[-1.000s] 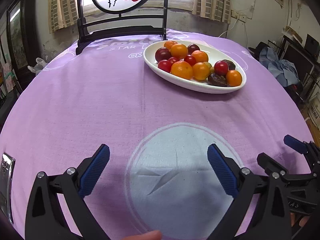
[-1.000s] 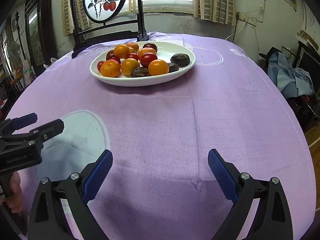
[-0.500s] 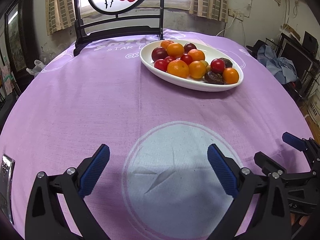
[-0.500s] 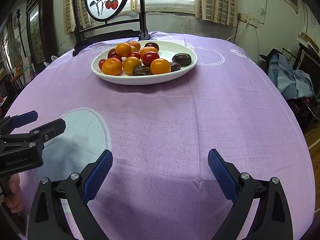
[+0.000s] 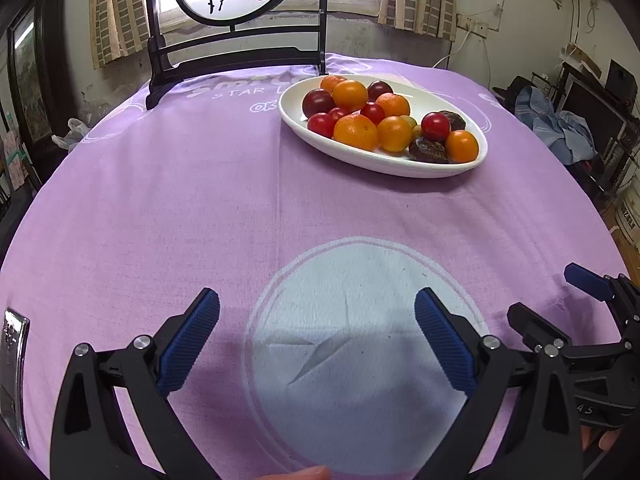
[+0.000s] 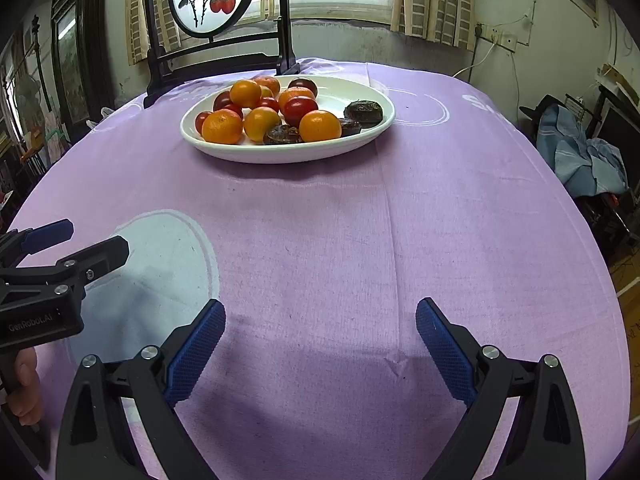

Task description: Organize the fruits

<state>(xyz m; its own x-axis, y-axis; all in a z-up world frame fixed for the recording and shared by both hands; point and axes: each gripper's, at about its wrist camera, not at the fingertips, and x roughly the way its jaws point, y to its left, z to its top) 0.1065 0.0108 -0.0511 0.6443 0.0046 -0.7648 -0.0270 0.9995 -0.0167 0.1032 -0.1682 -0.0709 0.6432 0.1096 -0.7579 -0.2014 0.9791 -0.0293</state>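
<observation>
Tongs, left (image 5: 317, 334): spread wide, nothing between the blue ribbed pads, poised over a pale circular print (image 5: 360, 344) on the purple tablecloth (image 5: 180, 200). Lower frames cut off by the bottom edge. A fingertip shows at the bottom edge; the rest of the hand is hidden. A shiny metal item (image 5: 14, 368) at the left edge is cut off and cannot be identified. Right tongs (image 5: 568, 312) enter at the right edge, seen side-on and partly cropped.
White oval plate (image 5: 384, 164): far side of the table, right of centre, well apart from both tongs. Contents, heaped at its left and middle: orange mandarins (image 5: 355, 132), red and dark-red round fruits (image 5: 435, 127), dark wrinkled brown fruits (image 5: 428, 150), and one pale greenish item almost wholly hidden among them. The rear part of the plate shows bare white.
Black wooden screen stand (image 5: 236, 60): behind the plate, its round painted panel cut off at the top.

Right wrist view. Right tongs (image 6: 320, 336): spread wide, empty, over plain purple cloth. Left tongs (image 6: 66, 248) at the left edge, seen side-on, gap visible between the tips; a hand (image 6: 24, 392) grips the handle, mostly cropped.
Plate (image 6: 288, 152): far centre-left. Mandarins (image 6: 222, 126) in front, red fruits (image 6: 298, 109) behind them, dark brown fruits (image 6: 363, 113) toward the right end. Back-row fruits are partly hidden by those in front, so no count is possible.
</observation>
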